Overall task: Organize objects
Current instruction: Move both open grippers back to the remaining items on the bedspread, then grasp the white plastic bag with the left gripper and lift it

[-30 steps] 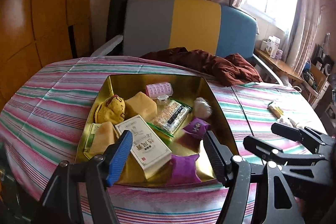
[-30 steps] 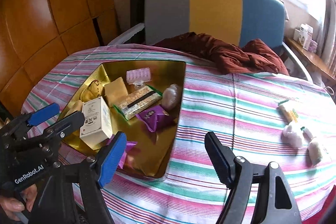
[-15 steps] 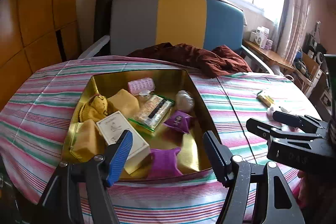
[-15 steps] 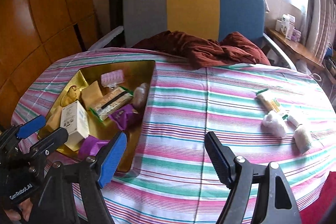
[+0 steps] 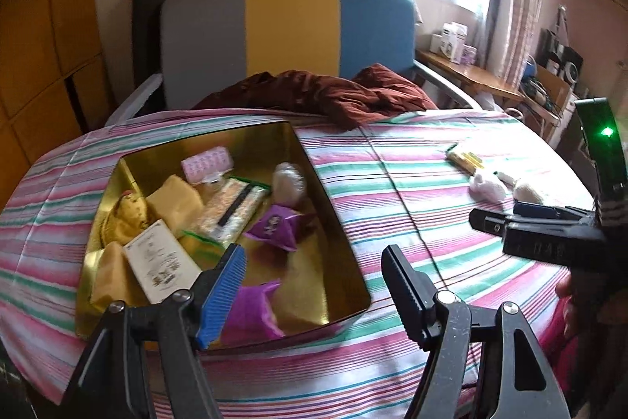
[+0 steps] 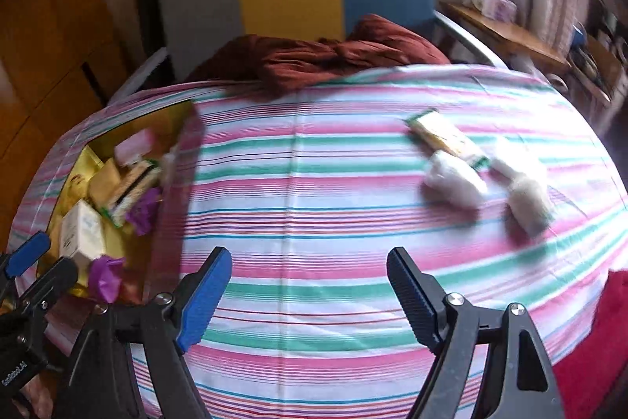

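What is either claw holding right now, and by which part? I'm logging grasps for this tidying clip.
Nothing is held. The left claw is open over the gold tin's near edge; the right claw, its jaws just opening, hangs over bare striped tablecloth.

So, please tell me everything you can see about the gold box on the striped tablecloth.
The gold box is a shallow, open, rectangular container with shiny, metallic-looking walls and no lid in view. It rests flat on the striped tablecloth, toward the table's left side. Inside lie a white carton, two purple pouches, a pink roller, yellow packets and a long clear-wrapped snack pack, loosely piled. Neither gripper touches it; the left gripper hovers open over its near corner.
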